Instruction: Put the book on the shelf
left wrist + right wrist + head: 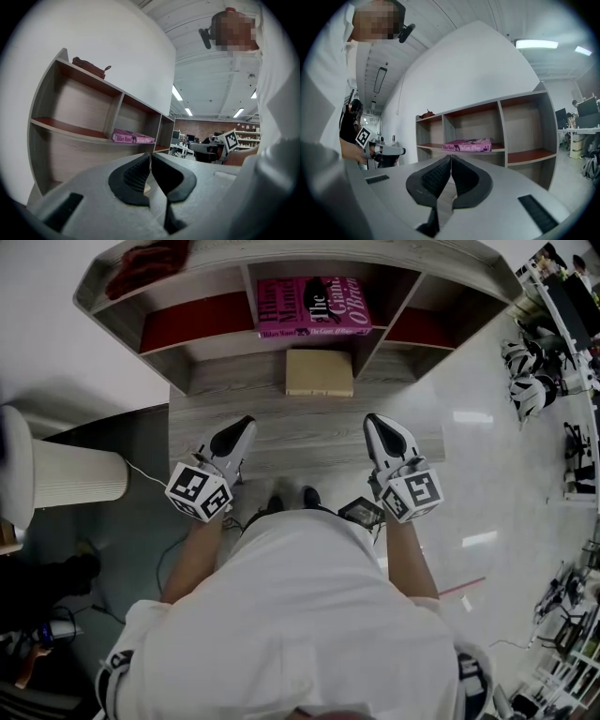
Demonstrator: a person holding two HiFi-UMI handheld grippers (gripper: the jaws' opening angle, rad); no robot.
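lying on shelf (217,343) — book (312,307) (left tool (246,424), right tool (372,421) closed)

Dark red pouch (145,266) lies on top board of shelf (309,253), left end. Tan flat block (320,372), box or book unclear, lies on wood surface (309,432). White ribbed cylinder (75,476) at left, thin white cable (145,472) beside it. Glossy pale floor (487,484) at right, white gear (525,381) piled there, type unclear.
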